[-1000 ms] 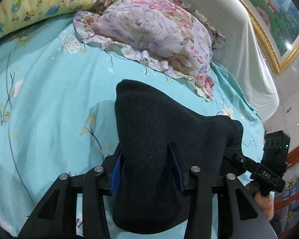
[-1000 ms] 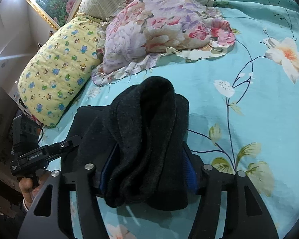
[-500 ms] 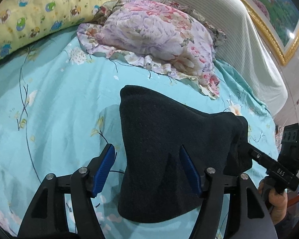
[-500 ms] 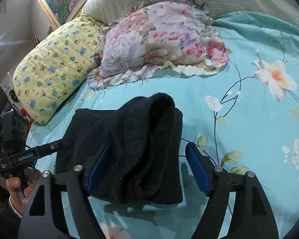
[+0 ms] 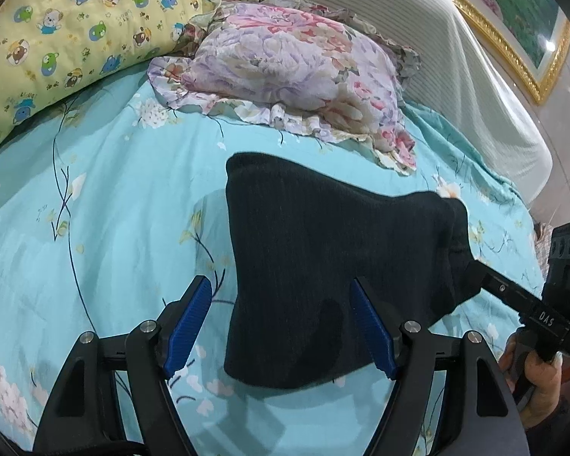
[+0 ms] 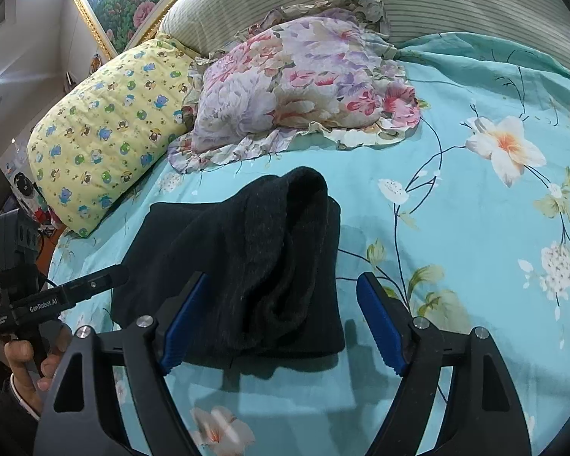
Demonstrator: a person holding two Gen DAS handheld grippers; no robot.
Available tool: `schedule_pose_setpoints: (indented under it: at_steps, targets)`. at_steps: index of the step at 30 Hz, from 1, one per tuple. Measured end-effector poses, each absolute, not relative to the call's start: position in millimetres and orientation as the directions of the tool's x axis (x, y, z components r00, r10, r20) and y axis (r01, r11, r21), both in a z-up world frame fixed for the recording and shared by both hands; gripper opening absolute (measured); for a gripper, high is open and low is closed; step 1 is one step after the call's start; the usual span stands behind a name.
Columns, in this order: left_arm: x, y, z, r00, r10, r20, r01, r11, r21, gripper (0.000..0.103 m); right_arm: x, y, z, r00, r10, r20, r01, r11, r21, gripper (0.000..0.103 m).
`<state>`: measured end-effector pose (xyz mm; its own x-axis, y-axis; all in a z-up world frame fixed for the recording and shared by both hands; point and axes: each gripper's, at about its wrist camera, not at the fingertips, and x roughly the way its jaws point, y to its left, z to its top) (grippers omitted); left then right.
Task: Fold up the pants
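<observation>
A second ago both of my grippers were clamped on the dark pants (image 5: 323,266); both sets of jaws have just been opening and now stand wide apart, pads clear of the cloth. My left gripper (image 5: 281,326) has its blue pads either side of the near end of the fabric, one at 7 o'clock over bare sheet, the other at 5 o'clock in front of the cloth, neither pressing. My right gripper (image 6: 281,323) likewise straddles the bundle without gripping. The pants now lie folded in a compact dark stack on the turquoise flowered bedsheet (image 5: 106,205), the top layer humped in the right wrist view (image 6: 254,266). Both views have pulled back a little, showing more sheet. The floral pillow (image 5: 292,72) sits at 12 o'clock beyond the pants, the yellow cartoon pillow (image 6: 110,129) beside it. No containers are in view. Readable writing: "DAS" on the right gripper's body in the left wrist view, "GenRobot.AI" on the left gripper's body (image 6: 49,300) in the right wrist view.
</observation>
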<state>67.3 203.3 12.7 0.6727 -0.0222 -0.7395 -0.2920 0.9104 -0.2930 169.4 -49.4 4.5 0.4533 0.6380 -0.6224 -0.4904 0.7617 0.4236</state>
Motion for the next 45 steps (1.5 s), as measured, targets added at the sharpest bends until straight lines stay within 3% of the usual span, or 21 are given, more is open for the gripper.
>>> schedule_pose_setpoints:
  at_steps: [16,25,45]
  targets:
    - [45.4,180.1,14.5,0.666,0.052,-0.744,-0.297,0.934,-0.200,0.080,141.3,-52.6,7.6,0.481,0.629,-0.611,-0.516,0.766,0.383,0.090]
    - [29.3,165.8,16.3,0.669,0.141,-0.730,-0.337,0.933,-0.129,0.082,110.5,-35.7,12.6,0.537,0.588,-0.605,-0.593,0.773,0.225,0.097]
    - [25.0,146.3,-6.3,0.627,0.172,-0.759,-0.335,0.940,-0.064,0.085,90.4,-19.8,-7.1,0.567,0.572,-0.593,-0.613,0.774,0.159,0.099]
